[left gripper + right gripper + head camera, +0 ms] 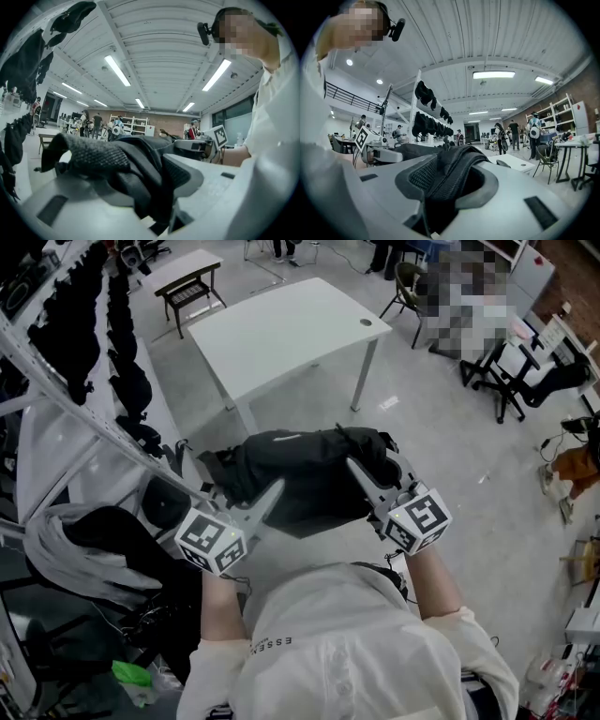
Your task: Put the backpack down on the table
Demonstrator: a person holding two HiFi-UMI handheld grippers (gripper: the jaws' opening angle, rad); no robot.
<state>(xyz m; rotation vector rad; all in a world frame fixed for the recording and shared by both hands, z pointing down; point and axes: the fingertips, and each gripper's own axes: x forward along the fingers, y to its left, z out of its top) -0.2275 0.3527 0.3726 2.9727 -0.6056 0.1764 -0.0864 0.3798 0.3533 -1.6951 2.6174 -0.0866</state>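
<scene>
Left gripper [270, 493] and right gripper [358, 471] hold backpack [305, 465] crosswise.

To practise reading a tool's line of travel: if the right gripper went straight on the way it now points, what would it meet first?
The backpack, which is already clamped in the right gripper. Beyond it, probably the white table, though depth and height are unclear.

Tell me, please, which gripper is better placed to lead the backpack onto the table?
Probably right, slightly: both grip the backpack, but the right gripper sits nearer the table ahead, while the left gripper sits farther back.
</scene>
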